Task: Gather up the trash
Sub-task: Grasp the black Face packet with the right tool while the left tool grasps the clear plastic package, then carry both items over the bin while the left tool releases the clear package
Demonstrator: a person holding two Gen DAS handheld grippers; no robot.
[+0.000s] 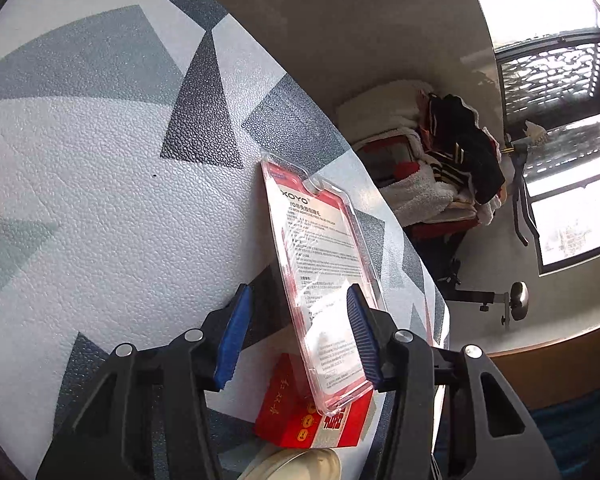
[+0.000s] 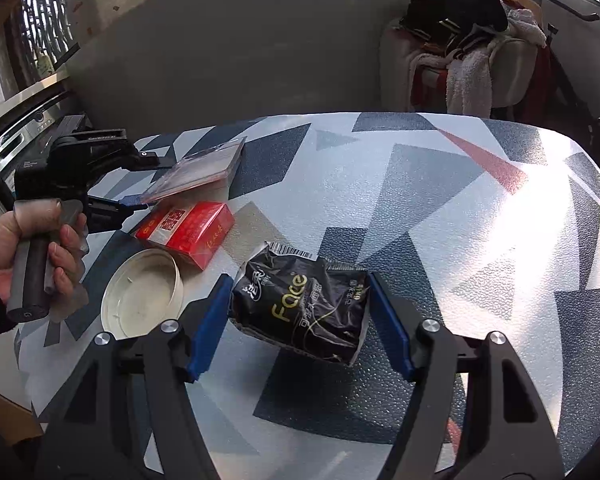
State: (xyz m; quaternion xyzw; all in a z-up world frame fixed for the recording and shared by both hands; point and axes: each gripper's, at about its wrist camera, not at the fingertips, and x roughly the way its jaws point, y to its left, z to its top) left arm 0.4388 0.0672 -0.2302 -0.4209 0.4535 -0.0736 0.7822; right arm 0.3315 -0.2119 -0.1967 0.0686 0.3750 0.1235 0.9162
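A clear plastic blister pack with a red-edged card [image 1: 320, 280] lies between the fingers of my left gripper [image 1: 300, 332], tilted and touching the right pad; the jaws stand wide apart. It also shows in the right wrist view [image 2: 198, 174]. A red cigarette box [image 1: 312, 412] lies under it on the table [image 1: 100, 200]. My right gripper [image 2: 300, 320] is open, its blue pads on either side of a crumpled black tissue packet [image 2: 300, 312] lying on the table. The left gripper [image 2: 136, 200] and the hand holding it show at the left.
A round metal tin lid [image 2: 142, 300] lies beside the red box [image 2: 186, 232]. A chair piled with clothes and towels [image 2: 468, 56] stands beyond the table's far edge. A washing machine [image 2: 16, 144] is at the left. The table's edge [image 1: 432, 280] is close to the left gripper.
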